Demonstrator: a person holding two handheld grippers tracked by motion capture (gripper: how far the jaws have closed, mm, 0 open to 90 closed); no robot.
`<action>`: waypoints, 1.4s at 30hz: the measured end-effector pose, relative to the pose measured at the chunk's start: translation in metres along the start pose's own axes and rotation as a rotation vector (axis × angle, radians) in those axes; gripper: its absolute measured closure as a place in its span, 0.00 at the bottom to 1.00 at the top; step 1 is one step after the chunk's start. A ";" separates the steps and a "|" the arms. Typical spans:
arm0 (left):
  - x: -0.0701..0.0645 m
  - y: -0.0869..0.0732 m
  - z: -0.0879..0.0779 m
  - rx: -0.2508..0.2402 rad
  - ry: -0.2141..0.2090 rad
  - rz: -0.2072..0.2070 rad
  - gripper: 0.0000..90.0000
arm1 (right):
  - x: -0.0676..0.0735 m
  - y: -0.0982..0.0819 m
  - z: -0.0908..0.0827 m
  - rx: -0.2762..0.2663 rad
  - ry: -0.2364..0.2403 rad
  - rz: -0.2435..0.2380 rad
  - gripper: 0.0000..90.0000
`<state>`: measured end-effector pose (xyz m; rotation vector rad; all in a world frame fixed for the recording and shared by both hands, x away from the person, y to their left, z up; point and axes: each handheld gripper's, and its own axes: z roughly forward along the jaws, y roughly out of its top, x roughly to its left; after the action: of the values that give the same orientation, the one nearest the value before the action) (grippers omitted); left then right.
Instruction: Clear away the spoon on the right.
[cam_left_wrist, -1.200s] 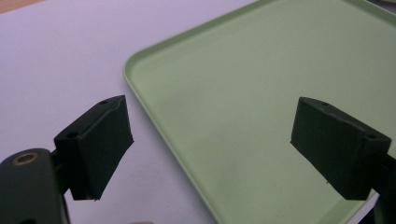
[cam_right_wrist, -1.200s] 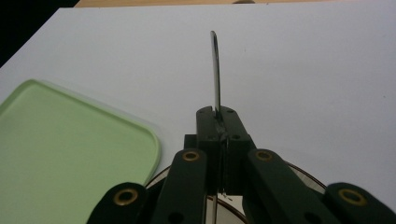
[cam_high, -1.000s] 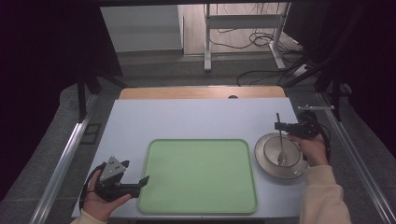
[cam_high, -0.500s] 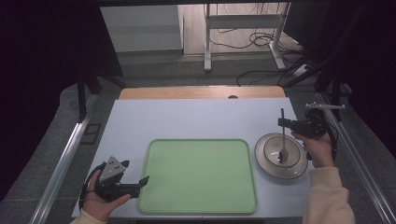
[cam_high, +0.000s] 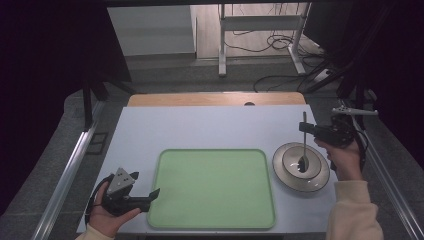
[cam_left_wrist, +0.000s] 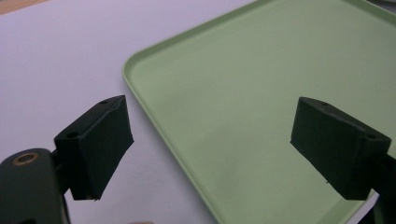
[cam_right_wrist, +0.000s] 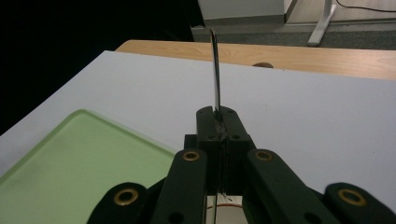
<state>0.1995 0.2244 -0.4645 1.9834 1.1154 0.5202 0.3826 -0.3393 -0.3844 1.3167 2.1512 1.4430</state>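
Since 1 s ago my right gripper (cam_high: 306, 128) has shifted a little toward the far right of the tabletop (cam_high: 200, 127), taking the spoon (cam_high: 304, 145) with it; my left gripper (cam_high: 154, 193) has not moved.

Right side: fingers (cam_right_wrist: 208, 122) are closed tight on the spoon handle, no gap between them. In the right gripper view the handle rises straight up from between the fingers. In the high view the spoon stands roughly upright, bowl end down in the small dish (cam_high: 301, 161), which sits on a larger silver plate (cam_high: 316, 181). I can't tell whether the spoon bowl touches the dish. Plate sits just beside the tray's right edge, apart from it. My right hand (cam_high: 345, 155) holds the gripper body at the plate's right.

Left side: fingers (cam_left_wrist: 95, 140) are spread wide, gripping nothing. They hover at the near-left corner of the green tray (cam_high: 170, 210); in the left gripper view one finger is over bare tabletop, the other over the tray surface. My left hand (cam_high: 107, 212) holds the gripper at the near-left tabletop edge.

Tray lies flat, center-front of the tabletop.
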 end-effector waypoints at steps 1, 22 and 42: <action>0.000 0.000 0.000 -0.001 0.000 -0.001 0.14 | 0.001 0.001 -0.001 -0.002 0.000 -0.002 0.98; 0.000 0.000 -0.001 -0.001 -0.001 -0.001 0.14 | 0.045 0.019 -0.016 -0.042 0.017 -0.083 0.98; 0.001 0.000 0.001 0.001 -0.005 0.001 0.14 | 0.070 0.025 -0.013 -0.036 0.053 -0.119 0.98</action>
<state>0.2000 0.2247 -0.4651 1.9852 1.1124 0.5145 0.3484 -0.2904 -0.3385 1.1293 2.1858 1.4783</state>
